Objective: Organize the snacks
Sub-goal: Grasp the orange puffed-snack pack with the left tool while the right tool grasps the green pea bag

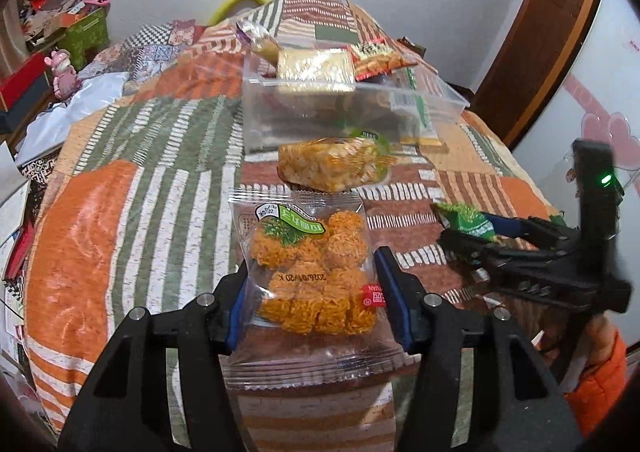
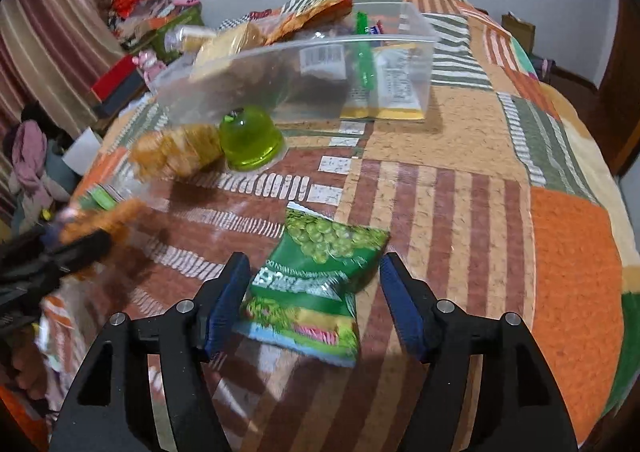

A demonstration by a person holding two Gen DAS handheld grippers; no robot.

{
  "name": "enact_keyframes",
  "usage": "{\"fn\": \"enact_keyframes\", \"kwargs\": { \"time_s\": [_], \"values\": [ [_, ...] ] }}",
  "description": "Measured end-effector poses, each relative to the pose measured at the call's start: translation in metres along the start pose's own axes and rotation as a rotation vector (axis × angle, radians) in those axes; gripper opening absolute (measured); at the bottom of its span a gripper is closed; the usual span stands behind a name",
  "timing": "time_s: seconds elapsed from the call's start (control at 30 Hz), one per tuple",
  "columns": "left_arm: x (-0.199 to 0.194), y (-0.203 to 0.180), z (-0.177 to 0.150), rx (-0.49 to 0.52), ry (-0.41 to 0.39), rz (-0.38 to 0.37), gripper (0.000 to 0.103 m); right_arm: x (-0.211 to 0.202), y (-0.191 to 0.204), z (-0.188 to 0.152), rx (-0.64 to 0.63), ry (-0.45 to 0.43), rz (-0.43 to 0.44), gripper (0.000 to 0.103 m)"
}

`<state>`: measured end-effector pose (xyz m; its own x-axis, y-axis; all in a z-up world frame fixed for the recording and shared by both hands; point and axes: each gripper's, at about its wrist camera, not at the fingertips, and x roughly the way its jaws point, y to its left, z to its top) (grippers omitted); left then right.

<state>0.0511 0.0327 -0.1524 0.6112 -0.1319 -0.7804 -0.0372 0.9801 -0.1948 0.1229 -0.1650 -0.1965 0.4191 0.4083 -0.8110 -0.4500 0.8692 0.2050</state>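
Observation:
My left gripper (image 1: 310, 272) is open around a clear packet of orange noodle balls (image 1: 308, 272) lying on the patchwork cloth. My right gripper (image 2: 314, 282) is open around a green pea packet (image 2: 316, 280); the packet's end also shows in the left wrist view (image 1: 466, 221). A clear plastic box (image 1: 348, 111) further back holds several snack packets, some sticking out over its rim. A packet of yellow-orange crackers (image 1: 336, 165) lies in front of the box. A green jelly cup (image 2: 250, 137) stands next to it.
The table is covered by an orange, green and brown patchwork cloth (image 2: 500, 211). Clutter, boxes and a pink figure (image 1: 64, 71) lie off the table's left side. A wooden door frame (image 1: 548, 35) is at the right.

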Motion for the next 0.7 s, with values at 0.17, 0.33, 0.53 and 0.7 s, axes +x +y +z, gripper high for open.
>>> {"fn": "enact_keyframes", "kwargs": {
  "time_s": [0.17, 0.33, 0.53, 0.7],
  "values": [
    [-0.015, -0.003, 0.007, 0.01, -0.041, -0.015, 0.055, 0.0, 0.002, -0.001, -0.03, -0.029, -0.043, 0.048],
    [-0.023, -0.009, 0.016, 0.018, -0.073, -0.031, 0.055, -0.007, -0.006, -0.001, -0.006, -0.048, -0.021, 0.045],
    [-0.025, -0.014, 0.033, 0.029, -0.112, -0.036, 0.055, -0.025, -0.008, 0.011, 0.007, -0.108, -0.008, 0.045],
    [-0.023, -0.016, 0.052, 0.031, -0.141, -0.033, 0.055, -0.046, -0.008, 0.029, -0.003, -0.182, -0.007, 0.045]
  ]
}}
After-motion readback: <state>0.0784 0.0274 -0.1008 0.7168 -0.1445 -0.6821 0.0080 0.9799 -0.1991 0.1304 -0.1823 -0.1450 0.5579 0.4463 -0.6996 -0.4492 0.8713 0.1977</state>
